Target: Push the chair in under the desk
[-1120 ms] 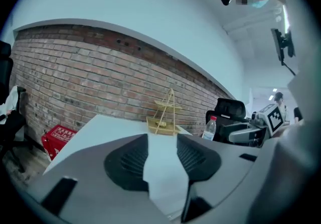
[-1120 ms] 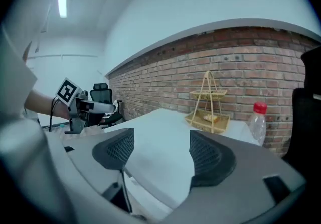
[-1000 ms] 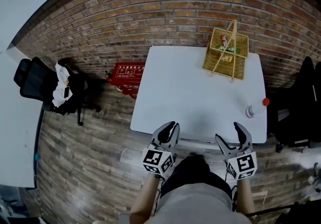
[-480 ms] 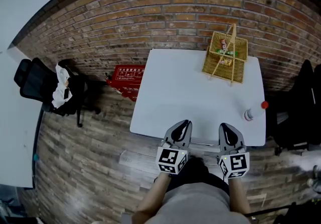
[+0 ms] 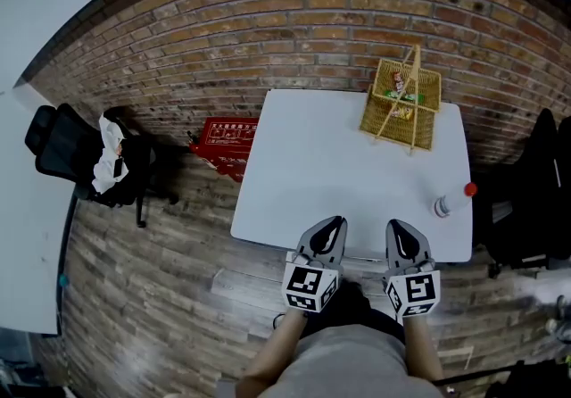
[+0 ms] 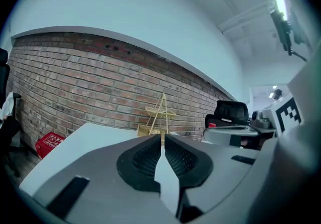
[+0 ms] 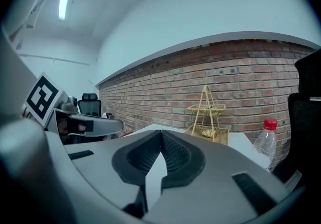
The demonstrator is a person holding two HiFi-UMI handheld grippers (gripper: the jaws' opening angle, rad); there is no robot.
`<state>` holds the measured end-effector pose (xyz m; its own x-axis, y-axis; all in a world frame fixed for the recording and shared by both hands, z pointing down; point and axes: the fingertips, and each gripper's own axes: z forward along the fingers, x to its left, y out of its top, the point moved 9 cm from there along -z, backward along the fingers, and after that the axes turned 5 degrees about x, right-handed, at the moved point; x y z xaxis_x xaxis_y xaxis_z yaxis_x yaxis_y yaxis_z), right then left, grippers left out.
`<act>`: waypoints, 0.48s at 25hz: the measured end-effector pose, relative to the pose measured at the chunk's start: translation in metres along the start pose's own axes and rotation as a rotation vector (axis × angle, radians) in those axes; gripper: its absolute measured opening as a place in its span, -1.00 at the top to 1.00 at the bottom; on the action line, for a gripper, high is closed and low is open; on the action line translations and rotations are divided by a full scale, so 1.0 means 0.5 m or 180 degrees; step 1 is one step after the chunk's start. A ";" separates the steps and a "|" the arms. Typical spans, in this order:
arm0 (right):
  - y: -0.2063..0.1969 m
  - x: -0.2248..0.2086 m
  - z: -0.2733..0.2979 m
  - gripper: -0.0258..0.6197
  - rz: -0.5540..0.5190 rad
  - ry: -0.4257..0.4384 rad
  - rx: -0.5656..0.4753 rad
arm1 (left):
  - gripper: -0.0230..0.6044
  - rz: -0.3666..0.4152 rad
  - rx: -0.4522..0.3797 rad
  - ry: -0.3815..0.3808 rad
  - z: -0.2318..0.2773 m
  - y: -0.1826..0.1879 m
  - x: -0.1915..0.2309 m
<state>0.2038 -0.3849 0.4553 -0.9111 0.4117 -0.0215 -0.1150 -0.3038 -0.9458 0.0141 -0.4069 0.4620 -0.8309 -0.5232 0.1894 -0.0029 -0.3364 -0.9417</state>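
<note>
A white desk (image 5: 330,164) stands against the brick wall. Both grippers hover side by side over its near edge and point at the wall. My left gripper (image 5: 332,225) has its pads (image 6: 150,155) together at the tips, with nothing between them. My right gripper (image 5: 399,228) is shut and empty too, its pads (image 7: 173,152) meeting. A dark rounded shape (image 5: 343,298) sits low between the two grippers, just before the desk's edge. I cannot tell whether it is the chair's back. Neither gripper touches it.
A wicker basket (image 5: 401,102) stands at the desk's far right, and a clear bottle with a red cap (image 5: 451,198) near its right edge. A red crate (image 5: 227,139) lies on the floor to the left. Black office chairs stand at far left (image 5: 80,155) and far right (image 5: 535,191).
The right gripper's jaws have gone from wide open to shut. Both grippers have drawn closer together above the desk's near edge.
</note>
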 end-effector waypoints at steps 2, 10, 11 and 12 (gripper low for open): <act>-0.001 0.001 -0.001 0.87 0.0020 -0.0019 0.0007 | 0.82 0.0007 0.0008 -0.0009 0.002 -0.001 -0.001; -0.005 0.005 -0.005 0.87 0.0071 -0.0018 0.0004 | 0.83 -0.0011 0.0009 -0.0026 -0.001 0.001 0.000; -0.006 0.005 -0.004 0.87 0.0068 -0.0008 0.0002 | 0.83 -0.0011 0.0011 -0.0027 -0.002 0.001 0.001; -0.006 0.005 -0.004 0.87 0.0070 -0.0008 -0.0002 | 0.83 -0.0009 0.0011 -0.0026 -0.002 0.001 0.001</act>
<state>0.2028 -0.3812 0.4572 -0.9143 0.4028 -0.0414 -0.0947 -0.3121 -0.9453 0.0133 -0.4065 0.4611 -0.8262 -0.5287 0.1945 -0.0033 -0.3407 -0.9402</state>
